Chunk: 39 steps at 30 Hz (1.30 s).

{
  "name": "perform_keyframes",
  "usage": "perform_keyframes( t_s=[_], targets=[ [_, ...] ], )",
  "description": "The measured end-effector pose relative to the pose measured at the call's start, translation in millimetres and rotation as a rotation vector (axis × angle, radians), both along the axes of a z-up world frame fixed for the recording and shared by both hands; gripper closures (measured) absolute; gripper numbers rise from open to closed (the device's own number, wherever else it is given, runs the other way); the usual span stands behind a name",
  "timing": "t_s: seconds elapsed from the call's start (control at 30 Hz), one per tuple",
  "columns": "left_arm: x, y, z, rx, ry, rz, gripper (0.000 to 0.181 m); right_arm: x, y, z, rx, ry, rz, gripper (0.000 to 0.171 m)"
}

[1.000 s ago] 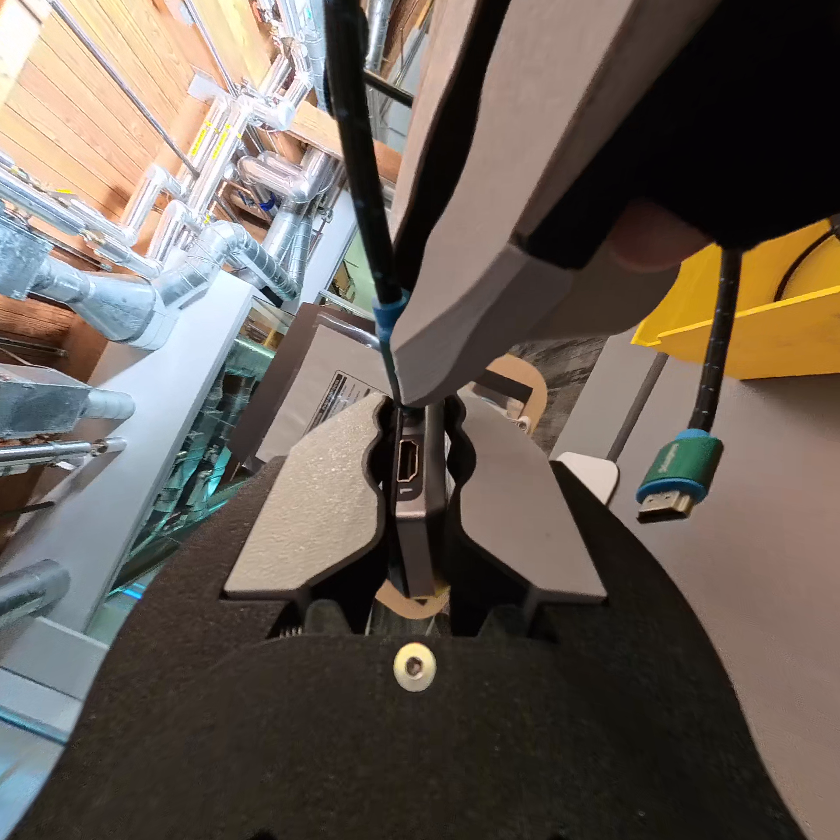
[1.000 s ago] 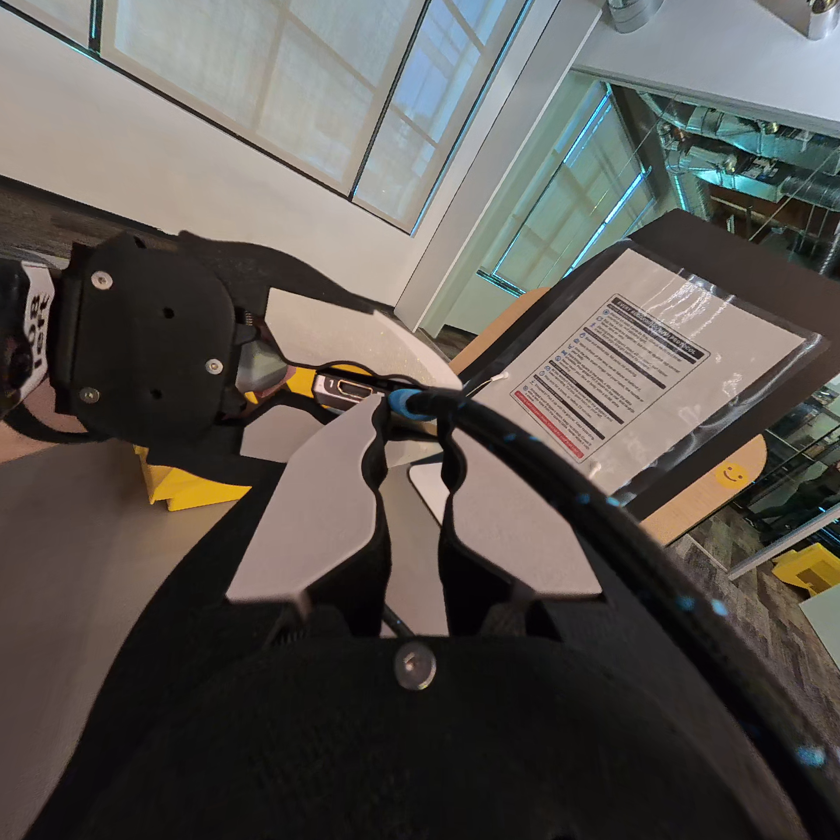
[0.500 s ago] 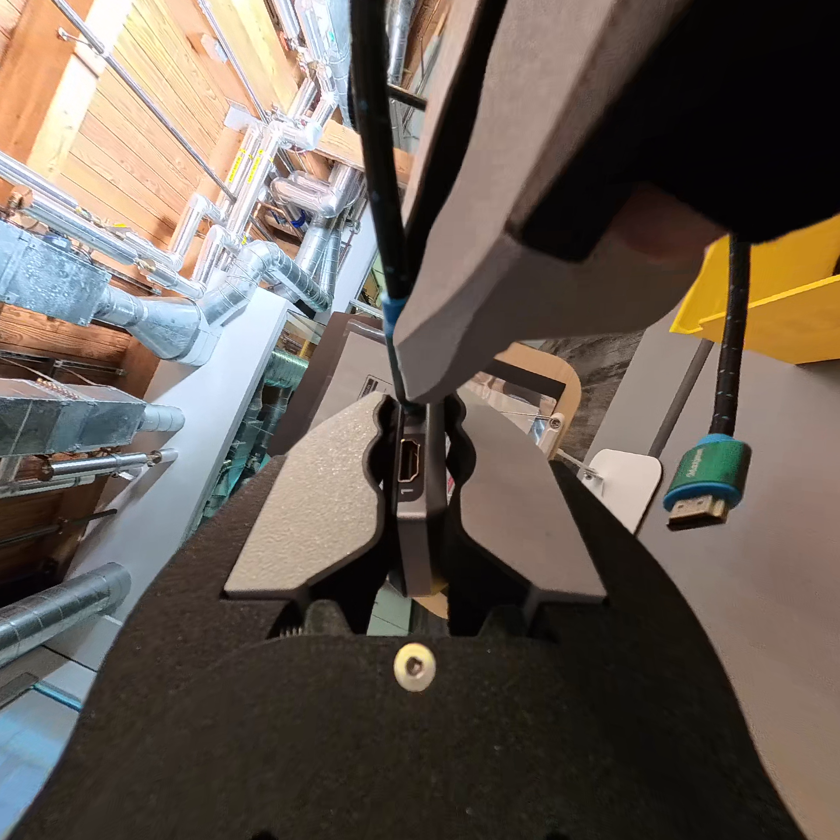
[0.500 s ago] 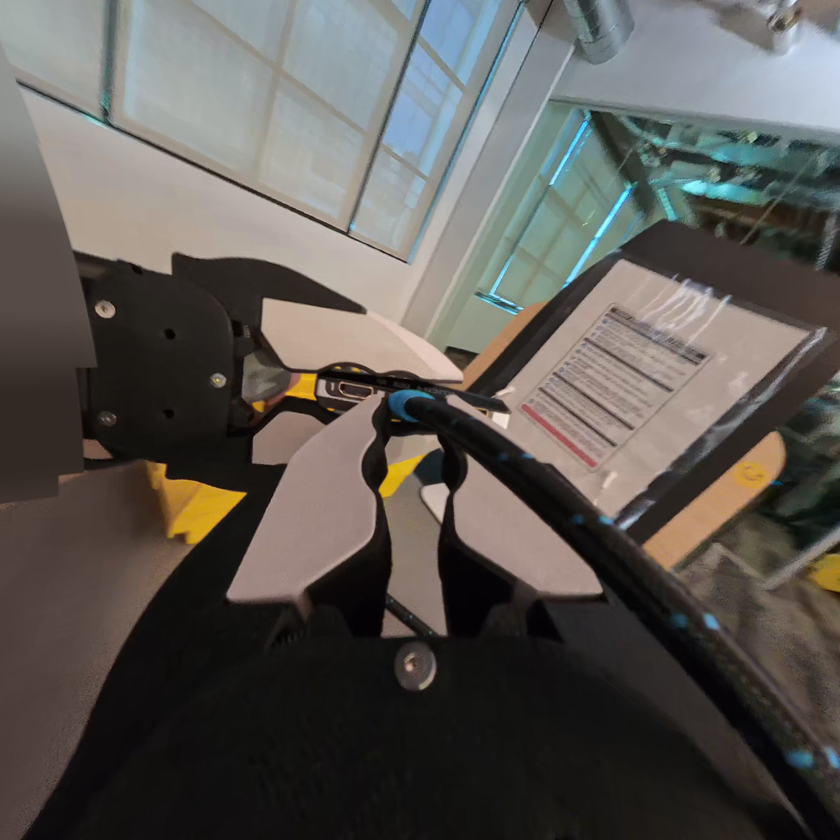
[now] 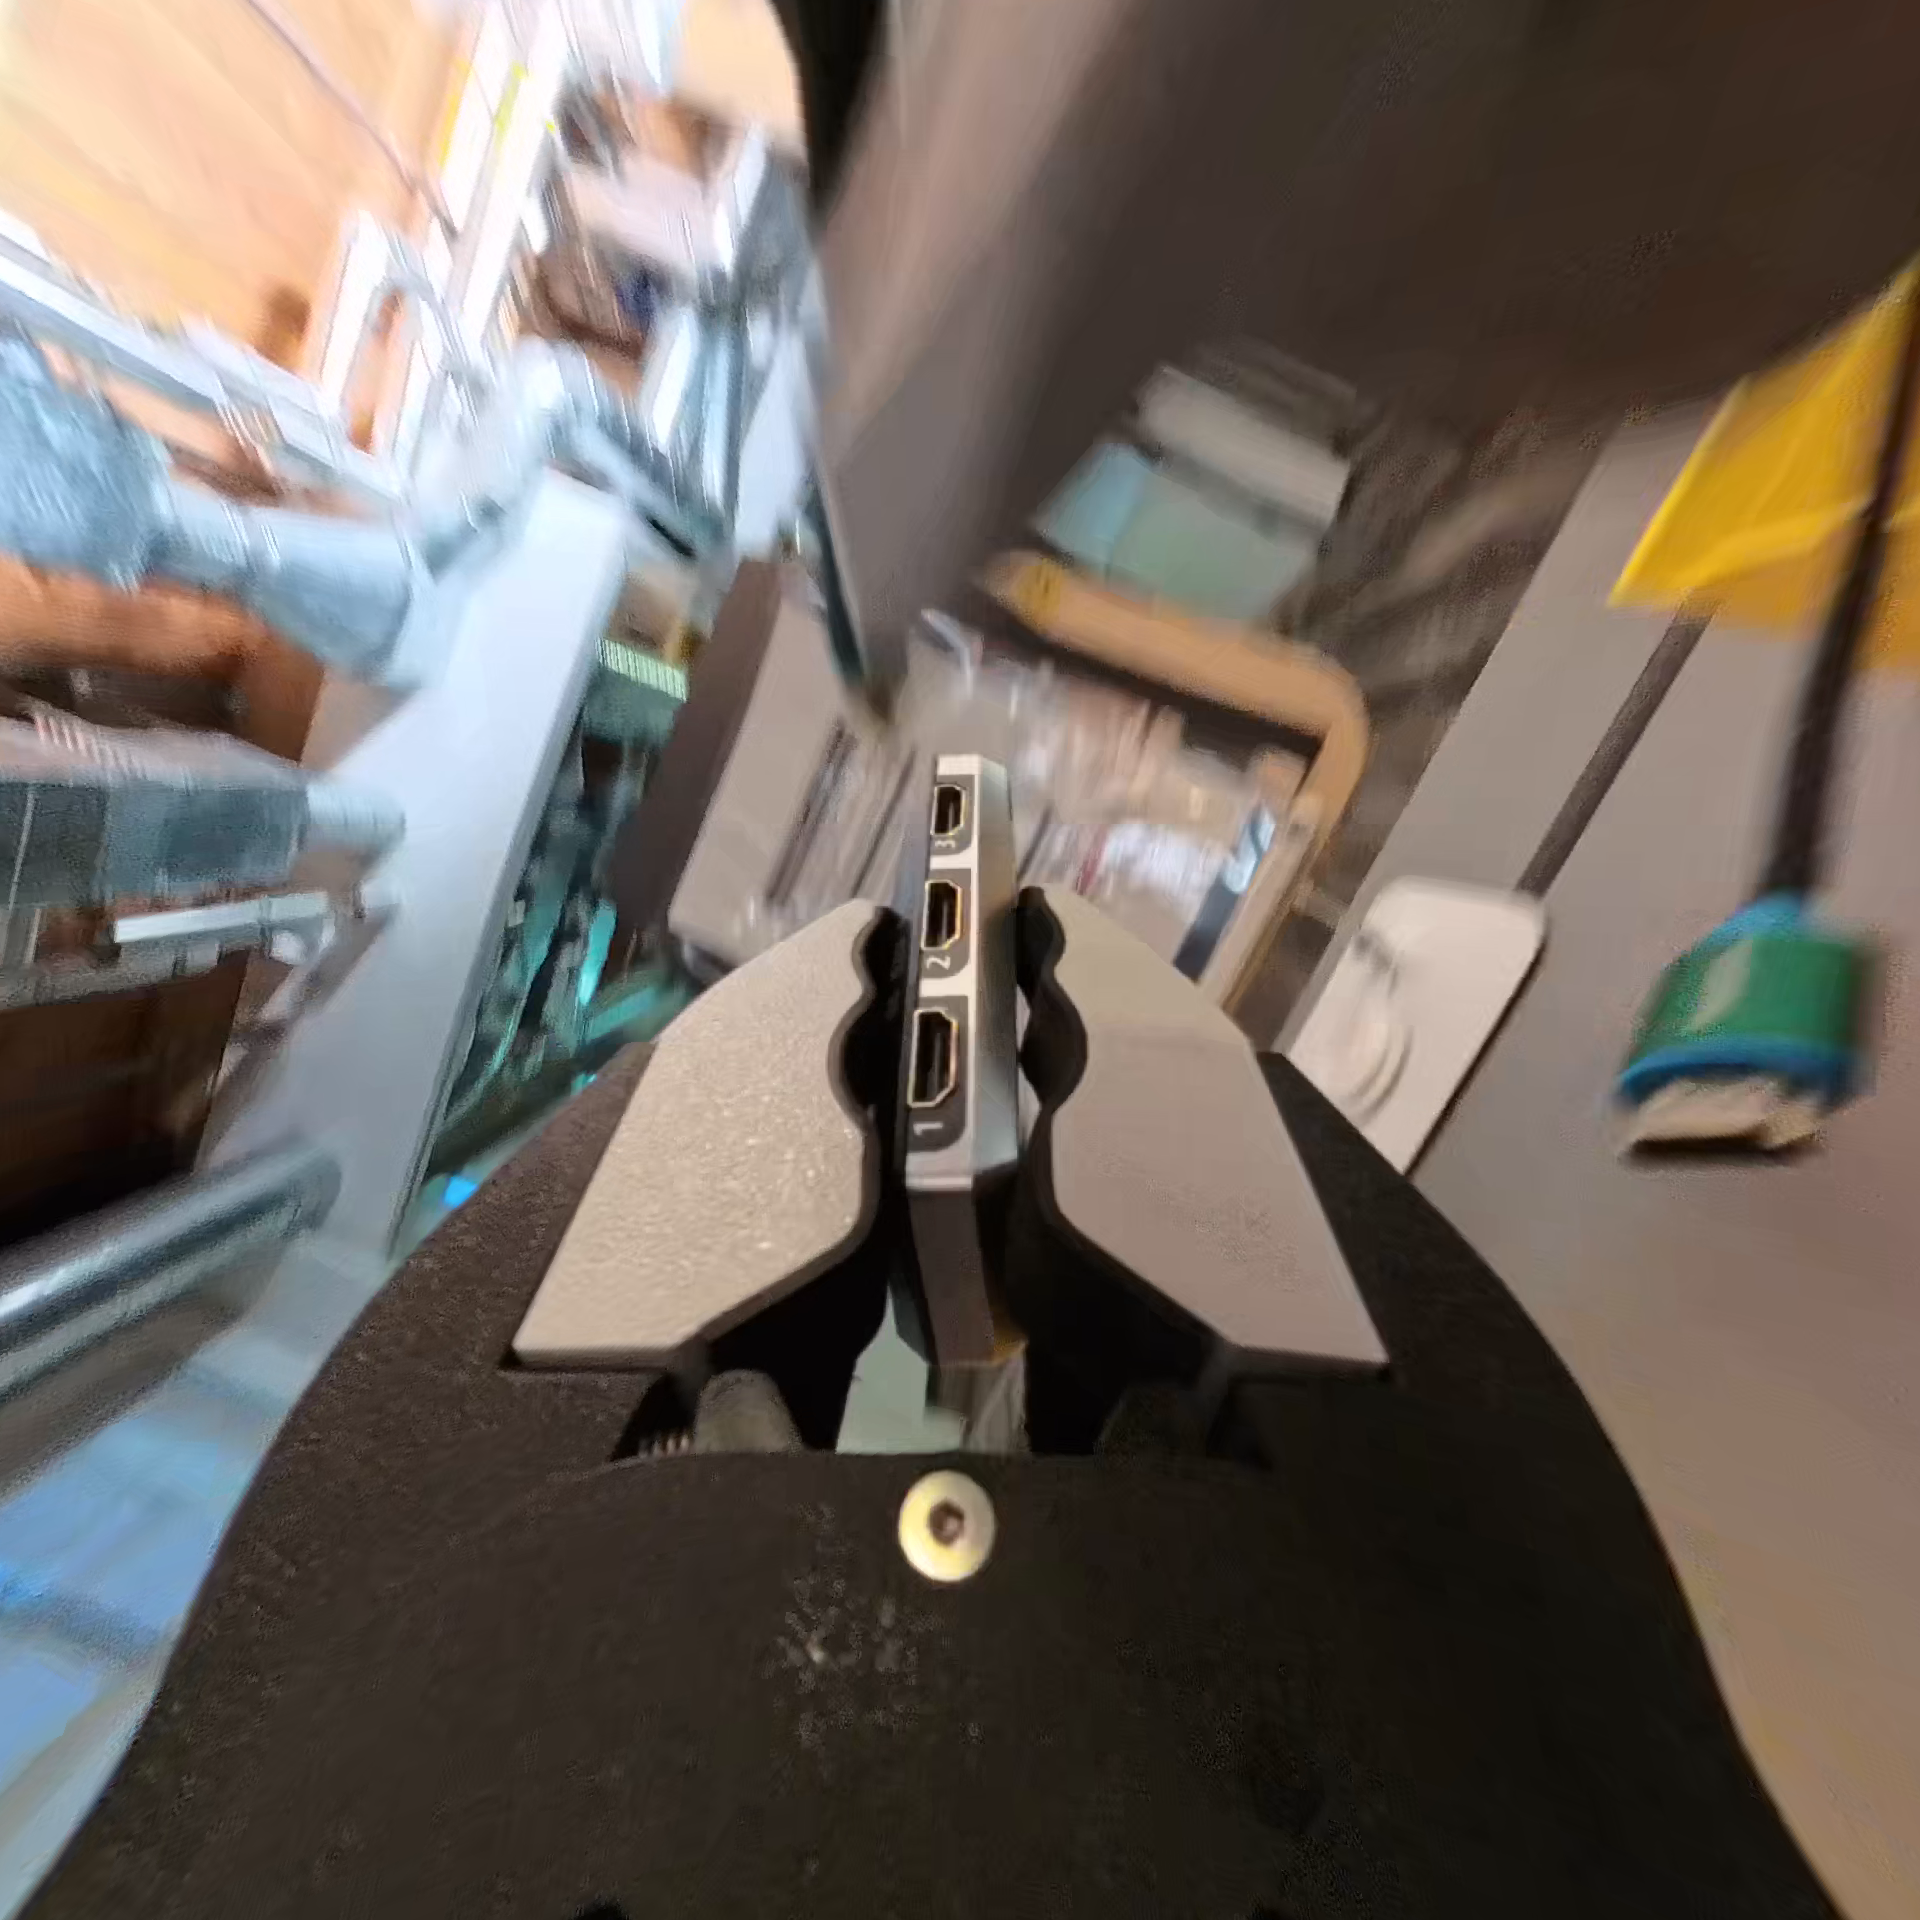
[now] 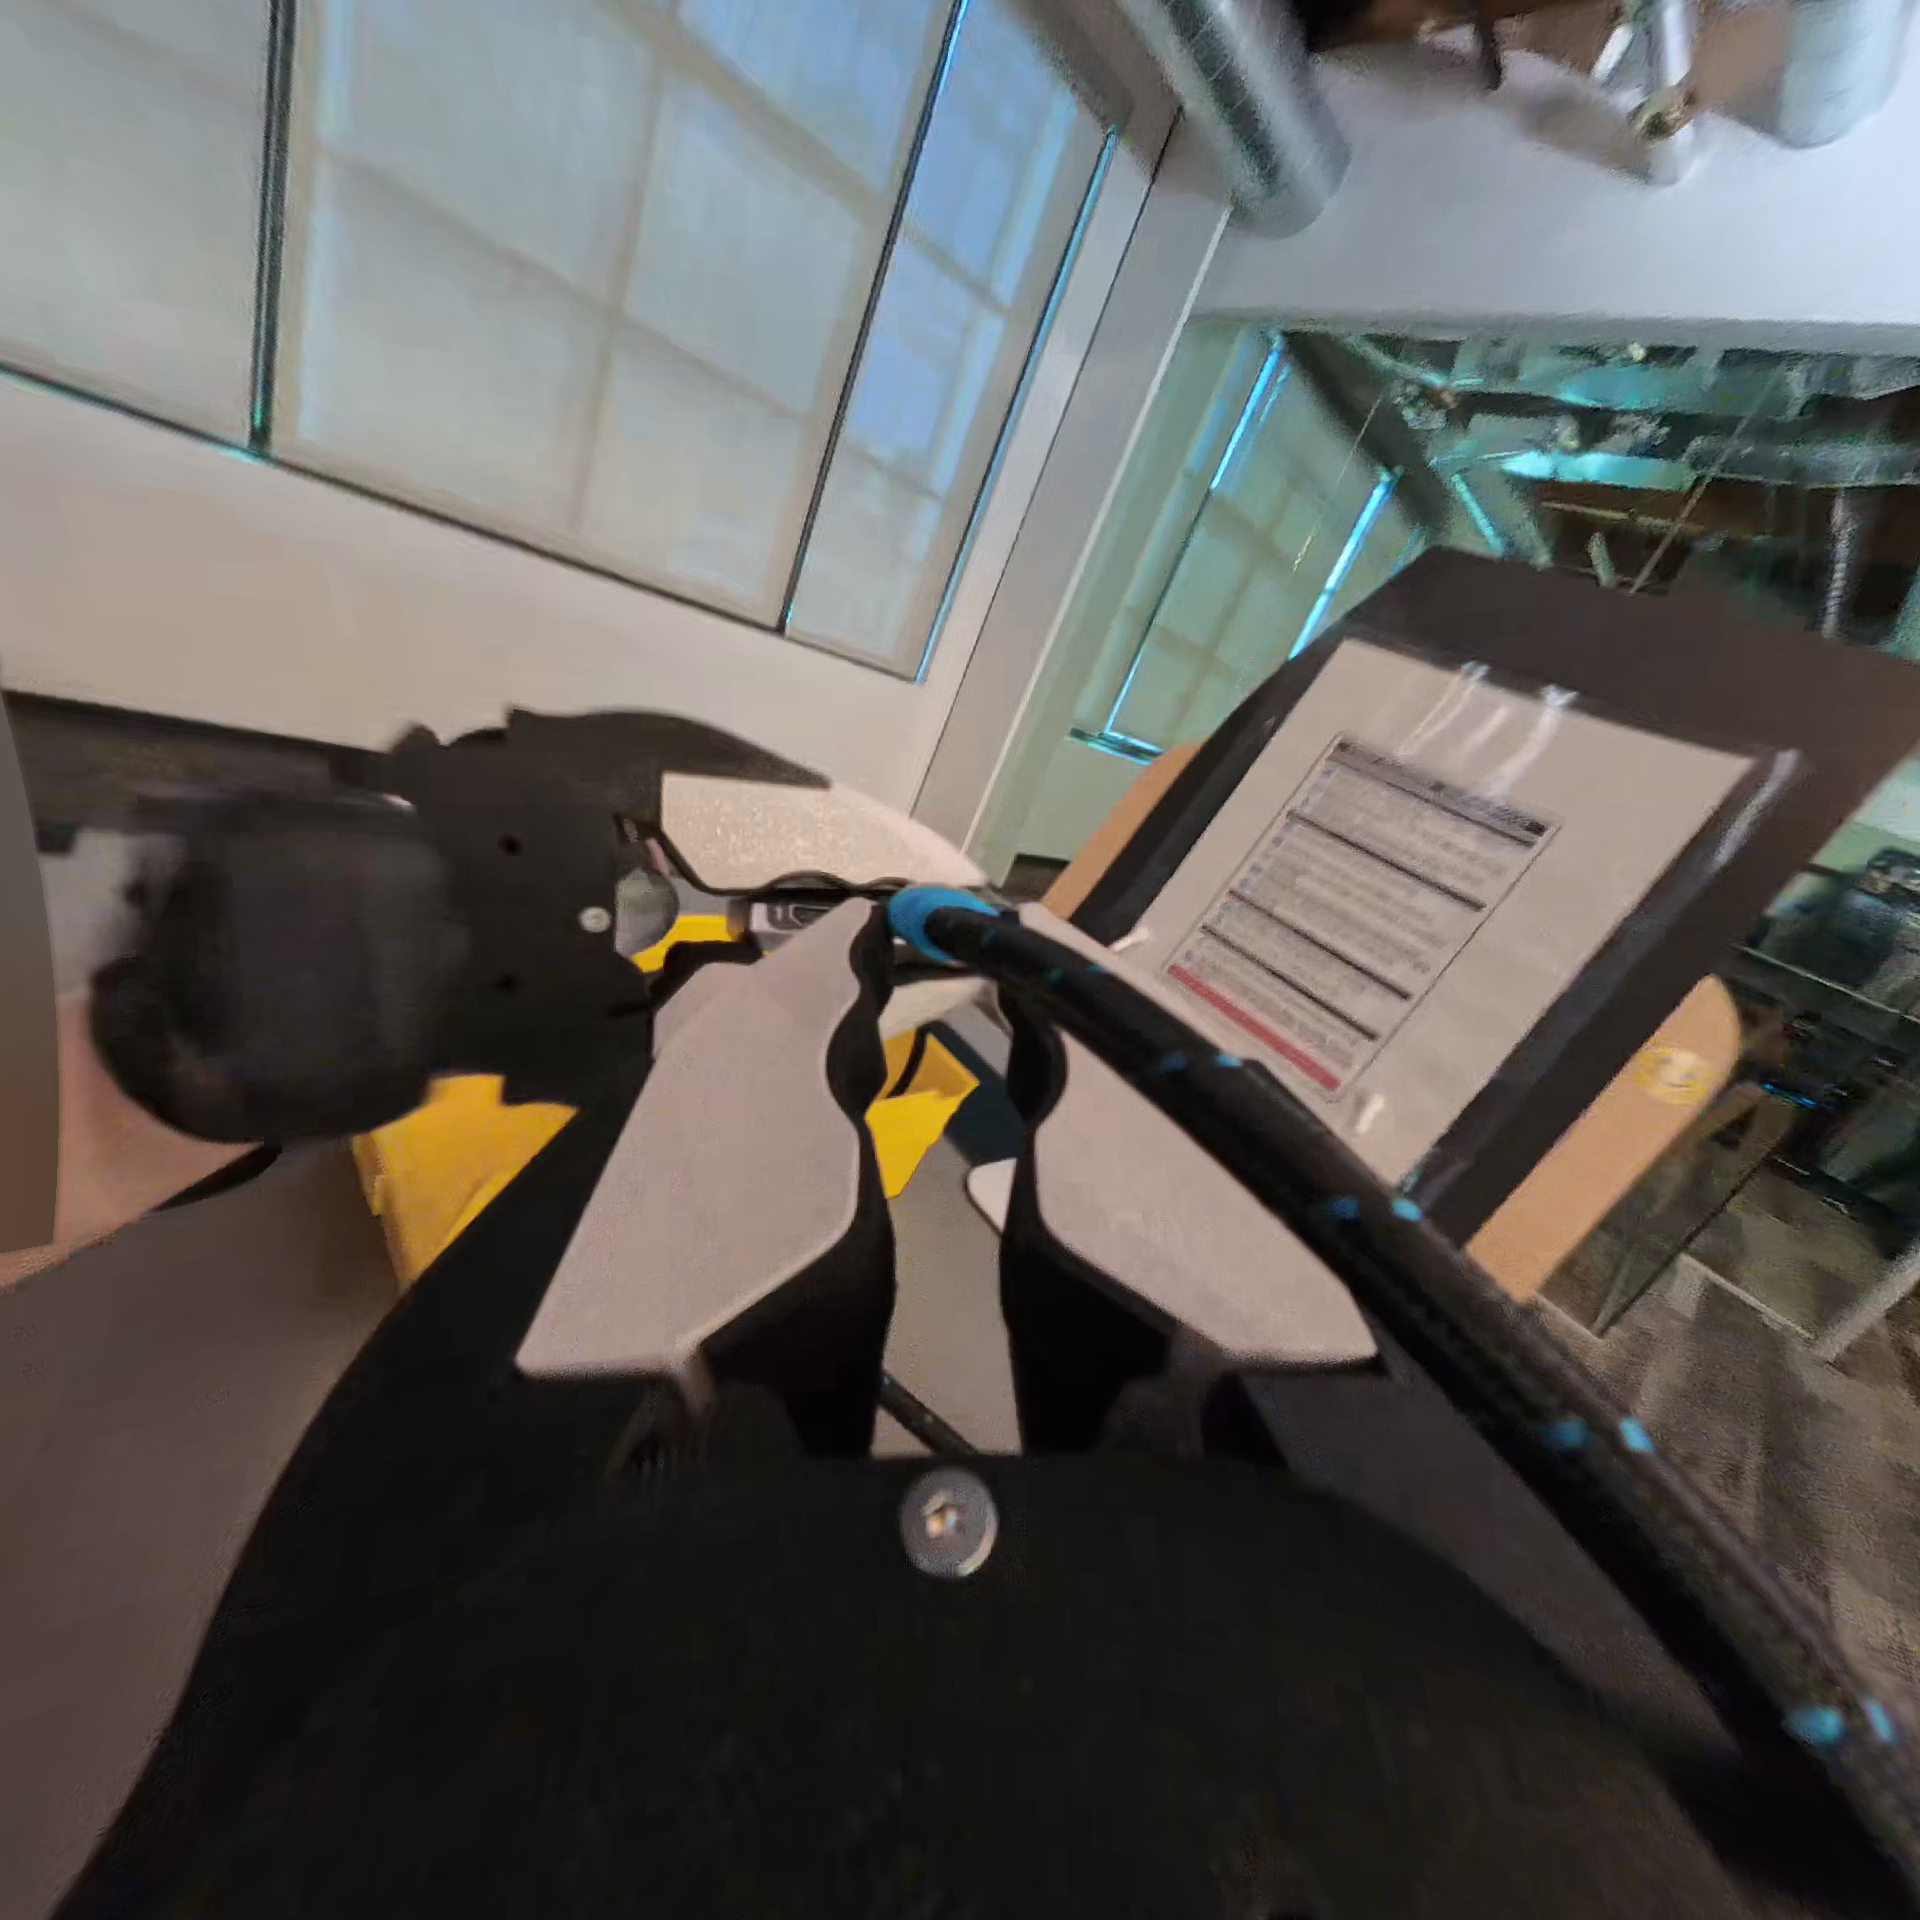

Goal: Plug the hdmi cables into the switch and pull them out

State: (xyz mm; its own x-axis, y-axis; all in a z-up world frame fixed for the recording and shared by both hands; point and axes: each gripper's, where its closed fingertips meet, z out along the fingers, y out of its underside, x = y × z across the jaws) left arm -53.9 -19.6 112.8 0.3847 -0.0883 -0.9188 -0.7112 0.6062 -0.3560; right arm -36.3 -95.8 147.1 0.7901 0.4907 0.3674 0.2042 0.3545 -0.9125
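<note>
Left wrist view: the left gripper (image 5: 951, 935) has its jaws clamped on the HDMI switch (image 5: 961, 997), all three ports empty. The right gripper (image 6: 940, 935) pinches the blue-collared HDMI cable (image 6: 1195, 1049) beside it. A loose green plug (image 5: 1756, 1029) dangles nearby and could snag.

My left gripper (image 5: 956, 997) has matt grey fingers (image 5: 727, 1143) with a fine grainy texture, set in rough black foam-like housing; the switch (image 5: 961, 997) between them looks like smooth satin metal with gilt-edged ports; the hanging plug (image 5: 1756, 1018) is smooth green and blue plastic on a woven braided cord; my right gripper (image 6: 940, 997) holds a braided black cable (image 6: 1195, 1060) with a glossy blue collar; the yellow bin (image 6: 468, 1153) is smooth plastic.
</note>
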Motion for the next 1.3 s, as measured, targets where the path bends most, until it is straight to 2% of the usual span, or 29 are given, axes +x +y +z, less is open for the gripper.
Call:
perform_keyframes(
  t_s=[0.07,0.17,0.27,0.37,0.43,0.47,0.57,0.7,0.9,1.03,1.1,1.17,1.3],
  targets=[
    [-21,22,5,-0.012,-0.011,0.027,0.158,18,-10,19,0.046,-0.038,-0.064,0.151],
    [-38,18,25,-0.031,-0.102,-0.019,0.158,44,-4,13,-0.047,-0.158,-0.154,0.153],
    [-50,19,33,-0.070,-0.124,-0.010,0.158,85,12,-14,-0.301,-0.181,-0.152,0.151],
    [-58,18,34,-0.106,-0.120,-0.001,0.158,135,13,-62,-0.611,-0.220,-0.138,0.151],
    [-57,15,35,-0.116,-0.127,-0.016,0.158,169,18,-82,-0.714,-0.175,-0.182,0.151],
    [-56,14,35,-0.113,-0.124,-0.020,0.158,183,19,-90,-0.759,-0.147,-0.198,0.156],
    [-53,14,35,-0.105,-0.109,-0.019,0.158,208,20,-105,-0.838,-0.091,-0.219,0.150],
    [-51,16,31,-0.109,-0.093,-0.018,0.158,215,-3,-137,-1.022,-0.152,-0.176,0.150],
    [-45,16,26,-0.108,-0.062,-0.020,0.158,193,-49,-205,-1.381,-0.367,0.048,0.150],
    [-40,13,22,-0.100,-0.037,-0.020,0.158,198,-47,-243,-1.557,-0.444,0.005,0.150],
    [-39,12,21,-0.100,-0.029,-0.022,0.158,196,-44,-253,-1.605,-0.440,0.034,0.150],
    [-38,10,21,-0.100,-0.025,-0.026,0.158,183,-49,-255,-1.626,-0.413,0.142,0.150],
    [-37,8,20,-0.094,-0.016,-0.028,0.158,177,-70,-265,-1.706,-0.503,0.219,0.150]
  ],
)
